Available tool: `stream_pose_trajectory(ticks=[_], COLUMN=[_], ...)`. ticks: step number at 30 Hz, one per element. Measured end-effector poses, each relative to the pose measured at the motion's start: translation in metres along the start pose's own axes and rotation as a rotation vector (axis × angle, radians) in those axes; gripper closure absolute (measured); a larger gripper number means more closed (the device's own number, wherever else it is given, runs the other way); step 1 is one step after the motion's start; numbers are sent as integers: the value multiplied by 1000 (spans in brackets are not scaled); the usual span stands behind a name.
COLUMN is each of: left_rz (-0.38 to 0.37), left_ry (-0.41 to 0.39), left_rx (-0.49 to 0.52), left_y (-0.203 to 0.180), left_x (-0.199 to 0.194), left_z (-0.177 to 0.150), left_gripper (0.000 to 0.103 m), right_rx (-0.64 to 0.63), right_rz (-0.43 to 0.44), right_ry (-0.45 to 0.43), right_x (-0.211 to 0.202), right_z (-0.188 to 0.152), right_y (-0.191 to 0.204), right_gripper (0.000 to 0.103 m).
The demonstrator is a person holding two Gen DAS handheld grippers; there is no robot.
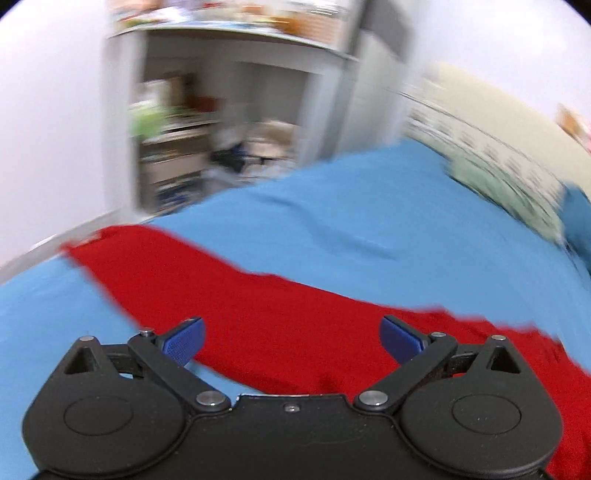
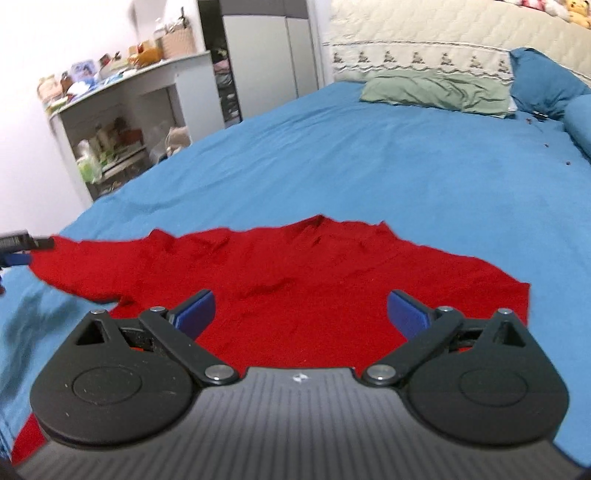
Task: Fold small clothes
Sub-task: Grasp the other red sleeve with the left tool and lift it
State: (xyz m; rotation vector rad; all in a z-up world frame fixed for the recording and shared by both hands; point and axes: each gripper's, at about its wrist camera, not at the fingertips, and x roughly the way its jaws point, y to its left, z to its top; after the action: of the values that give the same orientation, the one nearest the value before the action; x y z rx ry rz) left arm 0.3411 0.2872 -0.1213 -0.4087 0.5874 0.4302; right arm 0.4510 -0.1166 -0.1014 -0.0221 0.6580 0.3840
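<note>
A small red garment [image 2: 295, 273] lies spread and wrinkled on the blue bedsheet [image 2: 369, 166]. My right gripper [image 2: 300, 314] is open above its near part, holding nothing. In the left wrist view, which is blurred, the same red garment [image 1: 280, 332] runs as a band from the upper left to the lower right, and my left gripper [image 1: 291, 338] is open above it, holding nothing. The left gripper's tip [image 2: 22, 247] also shows at the left edge of the right wrist view, next to the garment's left end.
A green pillow [image 2: 439, 92] and blue pillows [image 2: 546, 81] lie at the head of the bed against a cream quilted headboard [image 2: 443, 33]. A white shelf unit [image 2: 122, 110] with clutter and a grey wardrobe [image 2: 266, 55] stand left of the bed.
</note>
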Motion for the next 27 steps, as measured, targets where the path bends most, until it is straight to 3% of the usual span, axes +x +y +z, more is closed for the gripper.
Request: stream_pose_trajectory(ticks=[4,7,14,17,20,22,23,27], left_rz=[80,96,170,205,246,264,269,256], left_ry=[-23,-13,-70,-86,-96,-98,-97,-121], left_rx=[-193,-334,-279,-288,-311,-341,-360,-379], left_y=[58,87,74,68,72,78,80,79], left_x=[15,33,55,62,68,73,74,66], left_z=[6,2,8,9,13,15,15,14], left_gripper=[4,8,12,25,52,84,93,97], right_rx=[24,29,32,49,55,57,61,79], right_rz=[10,12,11,25,36,36,34,24], right_ry=[22,30,36,30,21,20,19,23], right_x=[9,8,8,8,8,8,7,5], right_z=[-6,-11,-15,-17,-20,-21,-22,-23], right_y=[-2,-3,-6,-7,-6,-7,-7,-8], right_gripper=[0,0,0,0,0,0,0,0])
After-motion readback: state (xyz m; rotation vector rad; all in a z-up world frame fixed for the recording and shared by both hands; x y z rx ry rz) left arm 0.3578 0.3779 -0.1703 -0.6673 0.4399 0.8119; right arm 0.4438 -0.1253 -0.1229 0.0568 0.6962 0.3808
